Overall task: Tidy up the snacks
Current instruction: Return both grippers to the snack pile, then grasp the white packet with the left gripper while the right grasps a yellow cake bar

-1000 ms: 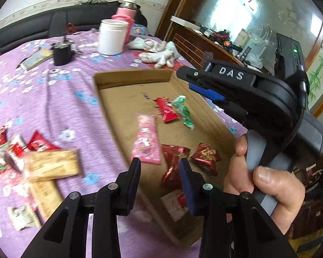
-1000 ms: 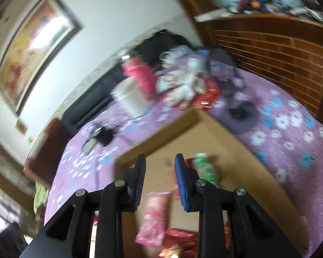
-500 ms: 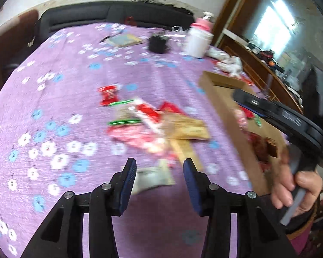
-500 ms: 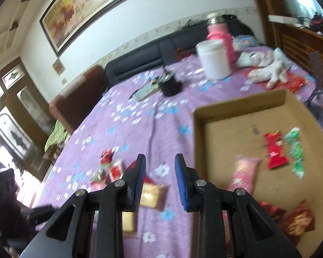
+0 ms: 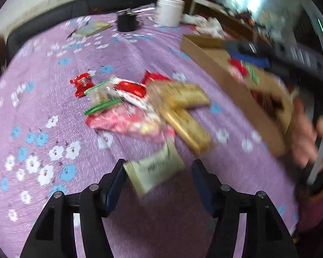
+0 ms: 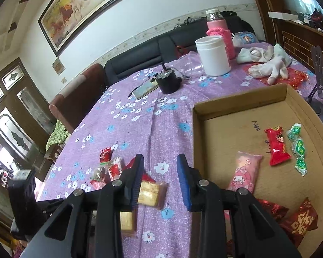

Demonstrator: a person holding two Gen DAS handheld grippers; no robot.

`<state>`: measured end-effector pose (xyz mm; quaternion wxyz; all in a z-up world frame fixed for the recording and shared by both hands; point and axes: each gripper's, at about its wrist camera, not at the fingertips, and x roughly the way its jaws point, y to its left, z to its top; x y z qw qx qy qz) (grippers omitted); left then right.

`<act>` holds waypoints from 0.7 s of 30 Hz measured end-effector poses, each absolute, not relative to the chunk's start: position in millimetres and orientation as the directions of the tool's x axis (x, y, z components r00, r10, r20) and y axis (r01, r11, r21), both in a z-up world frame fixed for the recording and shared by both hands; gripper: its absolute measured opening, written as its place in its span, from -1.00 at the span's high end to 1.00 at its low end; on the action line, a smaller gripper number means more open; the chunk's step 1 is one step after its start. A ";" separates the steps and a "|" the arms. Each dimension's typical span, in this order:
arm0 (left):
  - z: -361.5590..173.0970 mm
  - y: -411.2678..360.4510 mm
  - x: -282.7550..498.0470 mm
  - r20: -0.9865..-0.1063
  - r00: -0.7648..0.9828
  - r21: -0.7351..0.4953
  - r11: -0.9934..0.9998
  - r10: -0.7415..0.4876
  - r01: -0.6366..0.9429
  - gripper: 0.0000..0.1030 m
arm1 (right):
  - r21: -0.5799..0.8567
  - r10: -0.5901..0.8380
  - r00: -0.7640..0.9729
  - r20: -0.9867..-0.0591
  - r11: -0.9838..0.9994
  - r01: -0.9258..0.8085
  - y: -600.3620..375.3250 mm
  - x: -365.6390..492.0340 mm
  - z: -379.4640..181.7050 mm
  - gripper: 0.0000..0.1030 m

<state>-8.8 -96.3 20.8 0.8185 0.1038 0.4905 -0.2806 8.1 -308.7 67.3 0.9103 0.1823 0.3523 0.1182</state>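
The left gripper is showing a matte black plastic frame with angular, open-cut struts, and round silver screws are sitting at its joints. Its fingers are wearing dark blue pads on their inner faces. The right gripper is showing the same black frame and silver screws, and its fingers are carrying brighter blue ribbed pads. A bare hand, blurred, is appearing at the right edge of the left wrist view.
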 end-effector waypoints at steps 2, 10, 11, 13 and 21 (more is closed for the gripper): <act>19.0 -103.1 -21.4 -0.864 0.373 -0.052 0.797 -0.337 0.602 -0.38 | 0.414 0.351 0.724 -0.594 0.905 -0.099 -306.1 6.9 68.6 0.42; 14.9 -103.2 -18.8 -0.831 0.461 -0.014 0.839 -0.312 0.544 0.00 | 0.380 0.355 0.721 -0.595 0.915 -0.137 -293.4 5.4 70.0 0.42; 15.7 -101.8 -16.0 -0.827 0.465 -0.025 0.847 -0.316 0.532 0.07 | 0.377 0.356 0.720 -0.595 0.915 -0.140 -292.3 5.4 70.1 0.42; 16.9 -98.0 -14.9 -0.814 0.480 -0.047 0.861 -0.327 0.506 0.22 | 0.376 0.362 0.716 -0.597 0.914 -0.149 -290.0 5.3 69.8 0.42; 22.7 -81.5 -13.1 -0.778 0.537 -0.065 0.891 -0.327 0.448 0.33 | 0.393 0.466 0.620 -0.631 0.881 -0.263 -253.4 2.9 59.2 0.41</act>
